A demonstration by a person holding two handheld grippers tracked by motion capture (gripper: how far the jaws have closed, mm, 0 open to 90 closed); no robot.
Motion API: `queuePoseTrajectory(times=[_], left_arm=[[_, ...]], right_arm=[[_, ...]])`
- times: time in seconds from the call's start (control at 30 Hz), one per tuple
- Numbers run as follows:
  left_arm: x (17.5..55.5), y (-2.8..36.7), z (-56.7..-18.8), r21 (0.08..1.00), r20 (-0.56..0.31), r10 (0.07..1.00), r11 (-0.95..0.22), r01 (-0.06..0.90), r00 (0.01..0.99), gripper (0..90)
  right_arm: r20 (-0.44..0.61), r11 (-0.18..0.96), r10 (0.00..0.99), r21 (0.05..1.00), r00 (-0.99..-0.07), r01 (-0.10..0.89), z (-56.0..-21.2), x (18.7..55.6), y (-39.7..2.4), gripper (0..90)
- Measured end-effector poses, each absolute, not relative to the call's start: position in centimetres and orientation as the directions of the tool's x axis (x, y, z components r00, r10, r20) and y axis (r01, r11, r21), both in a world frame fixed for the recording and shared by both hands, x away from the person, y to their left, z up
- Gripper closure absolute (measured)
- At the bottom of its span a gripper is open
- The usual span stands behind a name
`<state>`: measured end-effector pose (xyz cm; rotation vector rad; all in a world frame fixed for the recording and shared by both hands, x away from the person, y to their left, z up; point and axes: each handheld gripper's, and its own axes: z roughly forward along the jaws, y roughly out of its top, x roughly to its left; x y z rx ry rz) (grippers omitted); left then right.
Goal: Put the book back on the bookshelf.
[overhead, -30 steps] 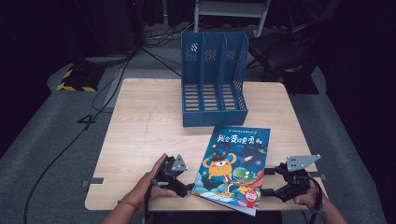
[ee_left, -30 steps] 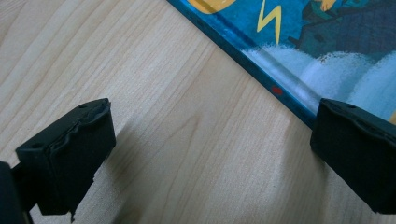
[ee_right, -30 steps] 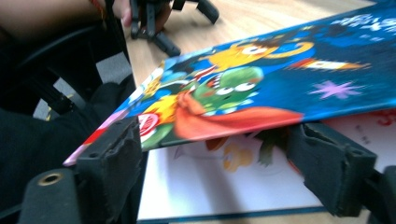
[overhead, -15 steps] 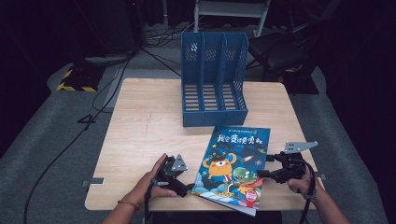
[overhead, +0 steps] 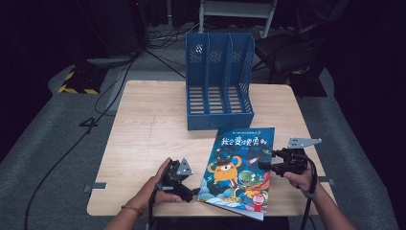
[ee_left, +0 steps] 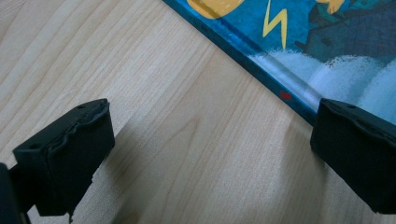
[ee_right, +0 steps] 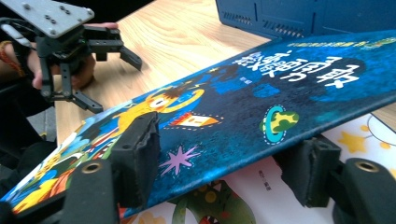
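Note:
A blue picture book (overhead: pixel 239 167) with cartoon monsters lies on the wooden table (overhead: pixel 148 129) near its front edge. My left gripper (overhead: pixel 194 190) rests on the table at the book's lower left corner, open, one jaw by the book's spine (ee_left: pixel 280 79). In its own view the left gripper (ee_left: pixel 205 154) has bare wood between its jaws. My right gripper (overhead: pixel 267 159) is at the book's right edge. Its jaws have just been closing. The raised front cover (ee_right: pixel 280 88) passes between them, one jaw over it and one under, and the right gripper (ee_right: pixel 224 149) still stands wide.
A blue three-slot file holder (overhead: pixel 219 81) stands upright behind the book at the table's middle back; its base (ee_right: pixel 289 16) sits just beyond the book's top edge. The left gripper (ee_right: pixel 112 77) and its hand are across the book. Chairs and cables lie on the floor beyond.
My right gripper slid left onto the book's right edge and its jaws narrowed around the cover, which now sits lifted off the pages. The left gripper stayed put.

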<state>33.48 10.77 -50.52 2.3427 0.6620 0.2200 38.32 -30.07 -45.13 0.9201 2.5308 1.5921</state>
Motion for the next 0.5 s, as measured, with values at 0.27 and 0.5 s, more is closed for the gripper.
queuePoseTrajectory(times=[0.27,0.5], left_arm=[[33.8,10.8,-50.5,0.657,-0.021,0.528,-0.633,0.410,0.849,0.3],[34.5,11.2,-49.9,0.631,-0.022,0.597,-0.614,0.474,0.802,7.7]], right_arm=[[0.274,0.301,0.470,0.844,-0.839,0.444,-45.3,38.1,-30.2,39.6],[0.227,0.301,0.470,0.867,-0.853,0.397,-44.8,37.5,-30.0,41.6]])
